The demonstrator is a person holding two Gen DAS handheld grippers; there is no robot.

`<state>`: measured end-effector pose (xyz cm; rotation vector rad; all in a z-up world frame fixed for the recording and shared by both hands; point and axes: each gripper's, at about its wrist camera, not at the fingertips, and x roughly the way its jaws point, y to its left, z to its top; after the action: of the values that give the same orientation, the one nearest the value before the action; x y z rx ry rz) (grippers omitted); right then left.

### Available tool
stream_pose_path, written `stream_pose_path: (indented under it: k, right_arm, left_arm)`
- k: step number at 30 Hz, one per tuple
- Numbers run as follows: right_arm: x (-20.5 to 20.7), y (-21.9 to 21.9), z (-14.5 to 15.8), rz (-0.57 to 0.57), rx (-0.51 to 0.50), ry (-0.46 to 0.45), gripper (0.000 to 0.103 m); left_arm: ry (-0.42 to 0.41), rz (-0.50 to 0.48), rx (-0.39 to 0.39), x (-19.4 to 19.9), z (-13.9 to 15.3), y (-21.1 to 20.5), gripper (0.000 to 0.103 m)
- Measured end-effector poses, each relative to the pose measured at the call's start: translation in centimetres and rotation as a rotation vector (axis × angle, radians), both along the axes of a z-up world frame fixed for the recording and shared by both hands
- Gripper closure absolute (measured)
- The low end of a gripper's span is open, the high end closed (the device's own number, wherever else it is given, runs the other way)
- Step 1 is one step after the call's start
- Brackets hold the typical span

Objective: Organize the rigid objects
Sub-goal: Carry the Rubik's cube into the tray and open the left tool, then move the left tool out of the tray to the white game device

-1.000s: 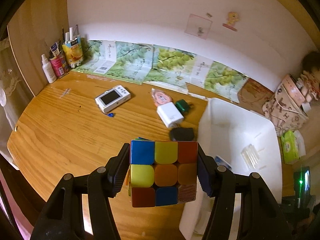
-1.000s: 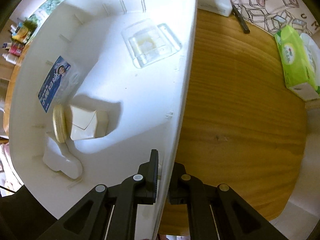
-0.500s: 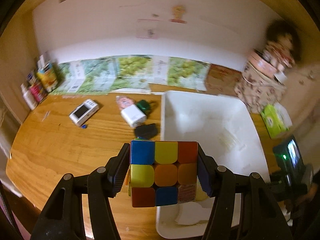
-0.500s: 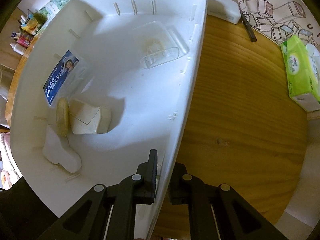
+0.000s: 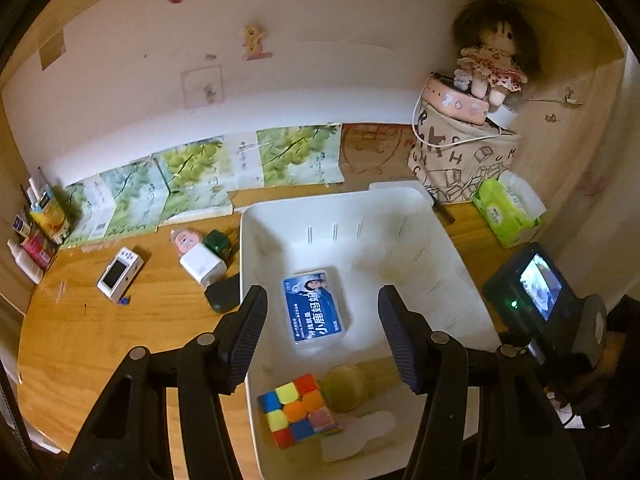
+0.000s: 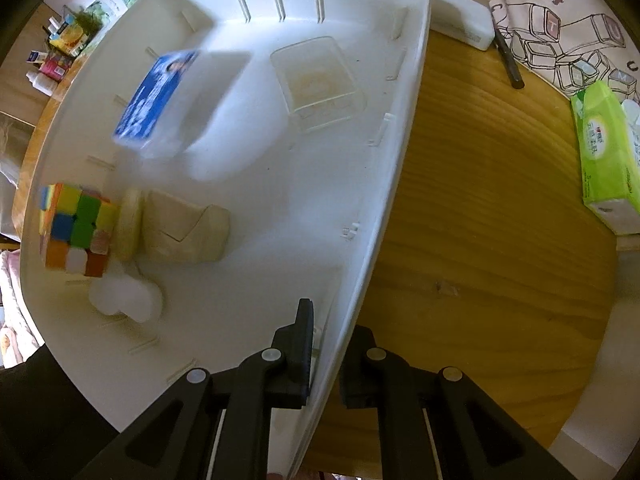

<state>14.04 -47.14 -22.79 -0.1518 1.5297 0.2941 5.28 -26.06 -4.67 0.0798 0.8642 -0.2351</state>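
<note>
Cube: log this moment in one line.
cube: in bin, released | left gripper: empty, closing | right gripper: clamped on bin rim

Multicoloured puzzle cube (image 5: 298, 414) lying tilted in near corner of white plastic bin (image 5: 404, 200), touching round wooden piece (image 5: 345, 388); blue-labelled box (image 5: 316, 310), seemingly flat, mid-bin.

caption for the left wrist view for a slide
Open left claw above the white bin, the cube lying inside beside a blue card box.
</note>
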Motion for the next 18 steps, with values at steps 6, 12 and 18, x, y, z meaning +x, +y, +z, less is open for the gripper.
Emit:
stream_pose_path:
  k: [6, 12, 18]
  right_arm:
    - [0.2, 0.1, -0.1, -0.005, 0.007, 0.006, 0.092]
    - [0.7, -0.3, 0.0, -0.012, 0.006, 0.014, 0.092]
    - [0.8, -0.4, -0.2, -0.022, 0.007, 0.019, 0.093]
  left_arm:
    - [0.015, 0.006, 0.020, 1.0, -0.3, -0.1, 0.041]
    - [0.026, 0.048, 0.038, 1.6, -1.1, 1.2, 0.033]
    - [0.069, 0.099, 0.040, 1.9, -2.3, 3.4, 0.033]
